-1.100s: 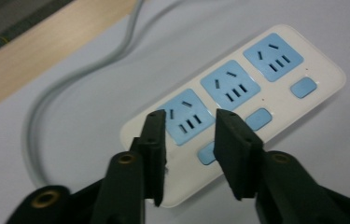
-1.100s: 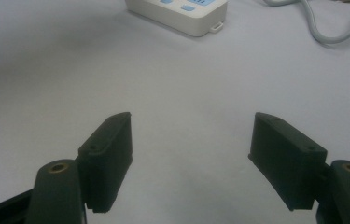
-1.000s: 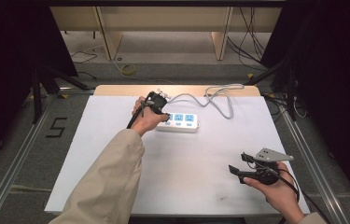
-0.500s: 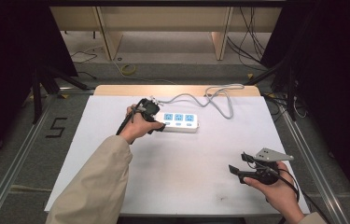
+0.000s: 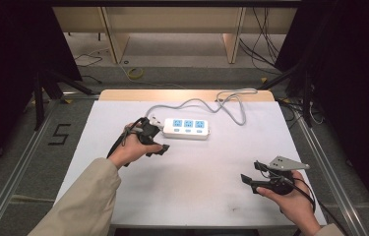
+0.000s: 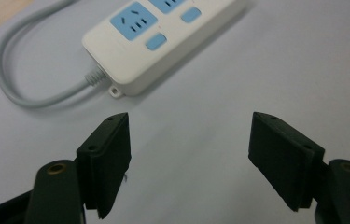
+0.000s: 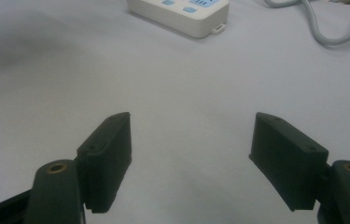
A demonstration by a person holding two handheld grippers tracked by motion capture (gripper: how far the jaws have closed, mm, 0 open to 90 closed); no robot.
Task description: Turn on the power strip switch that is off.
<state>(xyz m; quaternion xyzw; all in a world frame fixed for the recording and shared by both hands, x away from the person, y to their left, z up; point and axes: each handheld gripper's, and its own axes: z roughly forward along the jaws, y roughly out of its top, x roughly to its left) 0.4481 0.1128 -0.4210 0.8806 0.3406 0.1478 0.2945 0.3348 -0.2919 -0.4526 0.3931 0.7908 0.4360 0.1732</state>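
A white power strip (image 5: 187, 128) with blue sockets lies at the back middle of the white table, its grey cord (image 5: 221, 101) looping off to the back right. The left gripper view has the power strip (image 6: 158, 39) close ahead of the jaws, with the cord (image 6: 18, 88) curving out of its near end. My left gripper (image 5: 155, 142) hovers open just left of and nearer than the strip, holding nothing. My right gripper (image 5: 252, 173) stands open near the front right of the table, far from the strip (image 7: 182, 14).
The white table top (image 5: 211, 167) has a wooden strip (image 5: 123, 94) along its back edge. Metal frame rails (image 5: 19, 167) run along both sides. Cables and a yellow coil (image 5: 134, 73) lie on the floor behind.
My left gripper has drawn back from over the strip's left end, toward the person and slightly left. The right gripper has stayed put.
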